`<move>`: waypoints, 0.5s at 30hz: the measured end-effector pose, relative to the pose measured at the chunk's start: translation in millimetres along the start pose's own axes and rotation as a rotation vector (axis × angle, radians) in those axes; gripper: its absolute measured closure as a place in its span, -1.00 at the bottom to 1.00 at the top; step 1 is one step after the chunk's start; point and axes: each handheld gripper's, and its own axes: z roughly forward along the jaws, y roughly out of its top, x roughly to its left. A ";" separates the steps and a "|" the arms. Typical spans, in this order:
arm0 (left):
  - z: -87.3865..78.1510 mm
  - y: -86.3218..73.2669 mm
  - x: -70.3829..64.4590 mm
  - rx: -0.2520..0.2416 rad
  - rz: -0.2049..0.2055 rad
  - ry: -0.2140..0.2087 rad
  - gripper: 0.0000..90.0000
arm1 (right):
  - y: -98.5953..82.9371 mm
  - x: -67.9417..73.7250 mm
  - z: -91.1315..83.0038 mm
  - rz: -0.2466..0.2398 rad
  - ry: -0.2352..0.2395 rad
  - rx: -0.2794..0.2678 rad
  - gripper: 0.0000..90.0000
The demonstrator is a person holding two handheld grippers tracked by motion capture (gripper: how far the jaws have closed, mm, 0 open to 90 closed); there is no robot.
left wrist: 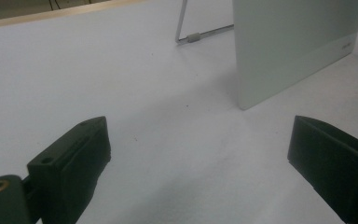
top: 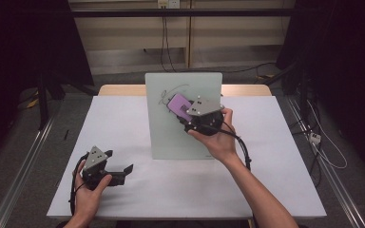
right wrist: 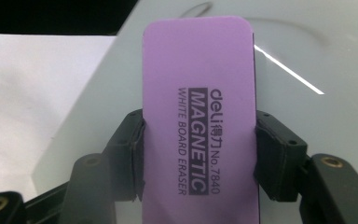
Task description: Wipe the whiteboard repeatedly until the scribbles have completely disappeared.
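A small whiteboard [top: 183, 116] stands near the middle of the desk [top: 123, 190], which is covered in white, and it leans back on a thin wire stand [left wrist: 186, 32] seen behind it in the left gripper view. The right tongs [top: 179, 108], held in the person's right hand [top: 221, 140], are clamped on the long sides of a purple eraser [top: 179, 105], and the eraser lies flat against the upper part of the board's face. In the right gripper view the two black jaws squeeze the eraser [right wrist: 200, 116] from either side, and its printed label reads "deli MAGNETIC WHITE BOARD ERASER No.7840". A dark scribbled line [top: 168, 92] shows on the board just above and to the left of the eraser. The left tongs [top: 123, 172] sit low over the near left part of the desk, well apart from the board, in the person's left hand [top: 88, 194]. Their jaws are spread wide with nothing between them, and they point toward the board's lower corner [left wrist: 249, 100]. A black cable [top: 242, 147] trails from the right tongs along the forearm.
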 end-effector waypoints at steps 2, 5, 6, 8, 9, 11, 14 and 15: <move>0.4 -0.4 0.0 0.003 -0.007 0.000 -0.87 | -3.1 9.9 6.5 -0.011 0.024 0.015 -0.07; 0.3 -0.7 0.7 0.003 -0.013 0.001 -0.87 | -6.4 18.9 12.5 -0.021 0.049 0.024 -0.07; 0.0 -0.6 1.0 0.003 -0.009 0.001 -0.87 | -7.8 21.9 14.4 -0.021 0.058 0.026 -0.07; -0.2 -0.7 0.7 0.001 -0.009 0.002 -0.87 | -10.4 25.9 17.5 -0.022 0.081 0.034 -0.07; -0.1 -0.7 0.8 0.003 -0.008 0.001 -0.87 | -11.3 28.0 18.6 -0.021 0.086 0.039 -0.07; 0.2 -0.5 0.9 0.003 -0.005 0.000 -0.87 | -14.2 34.2 22.7 -0.024 0.112 0.057 -0.07; 0.0 -0.3 0.1 0.001 -0.005 -0.001 -0.87 | -18.1 41.8 27.6 -0.029 0.135 0.068 -0.07; -0.1 -0.3 0.3 0.000 -0.003 0.000 -0.87 | -18.5 42.8 28.3 -0.025 0.140 0.069 -0.07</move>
